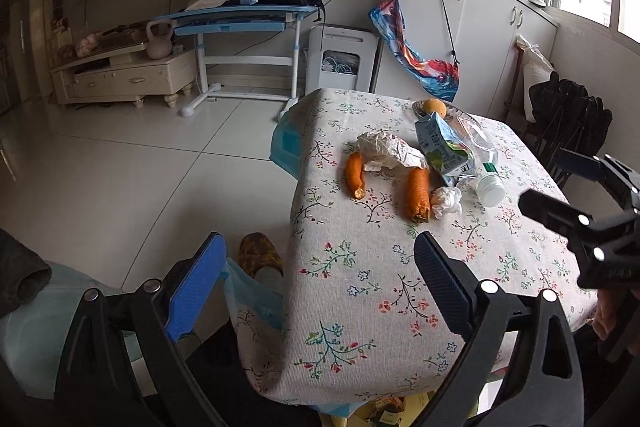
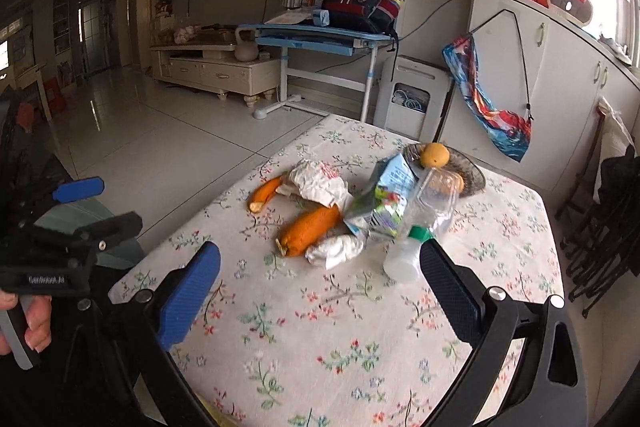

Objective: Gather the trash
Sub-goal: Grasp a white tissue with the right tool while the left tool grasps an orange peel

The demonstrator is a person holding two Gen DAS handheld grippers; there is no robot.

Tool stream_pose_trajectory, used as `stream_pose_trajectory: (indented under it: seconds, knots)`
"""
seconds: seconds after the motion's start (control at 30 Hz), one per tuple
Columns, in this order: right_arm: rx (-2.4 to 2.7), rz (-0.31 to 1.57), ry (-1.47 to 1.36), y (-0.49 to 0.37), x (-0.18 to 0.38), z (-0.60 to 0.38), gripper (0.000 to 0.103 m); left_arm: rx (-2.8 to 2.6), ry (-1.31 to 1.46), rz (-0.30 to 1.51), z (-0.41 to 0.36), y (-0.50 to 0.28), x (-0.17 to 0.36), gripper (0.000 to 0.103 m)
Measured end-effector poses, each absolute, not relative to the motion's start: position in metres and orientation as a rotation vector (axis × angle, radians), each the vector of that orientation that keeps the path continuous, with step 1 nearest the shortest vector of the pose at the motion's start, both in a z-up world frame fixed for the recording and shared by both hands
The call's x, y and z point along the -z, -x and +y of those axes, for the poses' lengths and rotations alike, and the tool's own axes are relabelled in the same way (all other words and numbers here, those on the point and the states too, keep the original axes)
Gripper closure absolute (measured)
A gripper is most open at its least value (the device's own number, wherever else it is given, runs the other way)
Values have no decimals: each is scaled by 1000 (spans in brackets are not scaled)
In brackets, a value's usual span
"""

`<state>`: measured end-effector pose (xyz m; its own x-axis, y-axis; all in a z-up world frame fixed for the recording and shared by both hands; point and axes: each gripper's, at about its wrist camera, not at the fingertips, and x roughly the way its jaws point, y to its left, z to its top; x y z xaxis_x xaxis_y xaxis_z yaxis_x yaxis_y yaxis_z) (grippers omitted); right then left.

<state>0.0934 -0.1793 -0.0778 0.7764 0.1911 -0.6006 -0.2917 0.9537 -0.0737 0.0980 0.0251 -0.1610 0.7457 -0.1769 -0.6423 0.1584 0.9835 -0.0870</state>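
A: Trash sits in one cluster mid-bench on the floral cloth. Two orange peel strips: one far left, one nearer the middle.
B: Rest of the pile?
A: Crumpled paper wrapper lies between the peels, overlapping the far end of both. White tissue wad touches the near peel's right side. Crushed drink carton just right of that, and a clear plastic bottle lies on its side against the carton, green neck ring and white cap toward the near edge.
B: Grippers?
A: Right hand-held gripper jaws wide, empty, above the near half of the bench; its right finger overlaps the bottle cap in view, contact can't be told. Left hand-held gripper also wide, empty, straddling the bench's near-left corner.
B: Surroundings?
A: Dish with a whole orange behind the bottle. Light blue plastic bag hangs off the bench's far left edge. Slipper on the floor by the near-left corner.
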Motion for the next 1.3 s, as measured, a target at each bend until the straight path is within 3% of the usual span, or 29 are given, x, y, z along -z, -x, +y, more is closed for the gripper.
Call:
stream_pose_trajectory:
  seconds: [0.1,0.23,0.37,0.53,0.67,0.8,1.0,1.13,1.3]
  knots:
    - [-303,683,227,-143,80,-155,8,179,49,720,29,-111,168,11]
    - [-334,801,290,-205,100,-126,26,182,52,729,31,-127,175,11]
    - [-303,949,368,-254,134,-116,35,196,64,737,35,-143,177,12]
    - [-324,1084,230,-285,153,-134,69,244,108,766,34,-169,185,20]
    - [-358,1022,86,-277,130,-152,85,298,81,783,16,-198,189,31]
    - [-379,872,-60,-243,86,-181,86,364,46,839,-9,-236,201,53]
    - [-339,749,-208,-165,61,-239,86,405,-40,903,-47,-275,217,74]
    - [-283,741,-277,-131,71,-271,86,399,-84,949,-61,-287,228,84]
    - [-233,737,-317,-97,86,-291,86,397,-106,951,-66,-285,231,87]
